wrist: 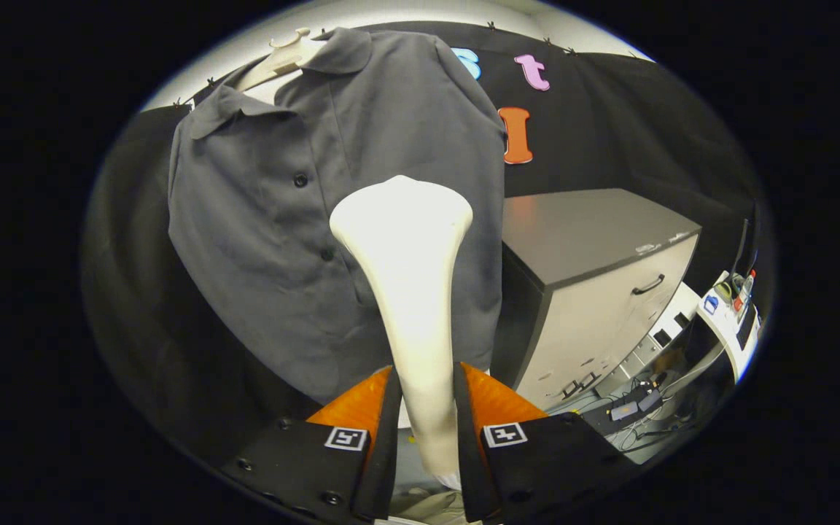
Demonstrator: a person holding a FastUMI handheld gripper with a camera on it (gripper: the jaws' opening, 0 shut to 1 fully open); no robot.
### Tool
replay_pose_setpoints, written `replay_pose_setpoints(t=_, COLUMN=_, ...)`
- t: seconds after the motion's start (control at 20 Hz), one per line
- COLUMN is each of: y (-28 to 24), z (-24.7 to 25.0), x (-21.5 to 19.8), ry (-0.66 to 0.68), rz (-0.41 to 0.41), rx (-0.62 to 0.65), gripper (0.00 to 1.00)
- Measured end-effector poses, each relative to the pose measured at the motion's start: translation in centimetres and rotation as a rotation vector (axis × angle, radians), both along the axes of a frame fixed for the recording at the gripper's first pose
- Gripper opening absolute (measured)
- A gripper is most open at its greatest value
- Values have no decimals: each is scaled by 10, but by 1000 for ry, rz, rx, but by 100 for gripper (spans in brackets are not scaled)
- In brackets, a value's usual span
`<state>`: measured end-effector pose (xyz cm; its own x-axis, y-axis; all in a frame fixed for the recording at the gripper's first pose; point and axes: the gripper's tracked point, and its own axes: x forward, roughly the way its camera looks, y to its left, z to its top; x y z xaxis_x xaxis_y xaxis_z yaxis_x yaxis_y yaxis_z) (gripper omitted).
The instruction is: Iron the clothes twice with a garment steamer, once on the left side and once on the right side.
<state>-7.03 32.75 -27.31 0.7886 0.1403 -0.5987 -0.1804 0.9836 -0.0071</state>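
Note:
A grey button-up shirt [281, 219] hangs on a pale hanger [285, 57] against the booth's black wall, ahead of the fingers. The cream garment steamer [409, 248] stands up between the fingers, its flat wide head lying over the shirt's lower right half, near the button placket. My gripper [426, 408] is shut on the steamer's narrow handle, one finger pressing each side. Whether the head touches the cloth I cannot tell.
A cabinet [595, 292] with a dark top and pale drawers stands right of the shirt. Cables and small boxes [631, 408] lie on the floor below it. A white stand with small items [730, 313] sits further right.

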Motion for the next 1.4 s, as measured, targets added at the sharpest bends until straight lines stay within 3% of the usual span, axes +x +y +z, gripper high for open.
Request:
replay_pose_setpoints(t=0.65, y=91, z=98, x=18, ry=-190, rz=137, rx=55, gripper=44)
replay_pose_setpoints(t=1.1, y=143, z=100, x=13, ry=-214, rz=243, rx=66, gripper=44)
replay_pose_setpoints(t=1.4, y=156, z=75, x=16, ry=-164, rz=254, rx=43, gripper=44)
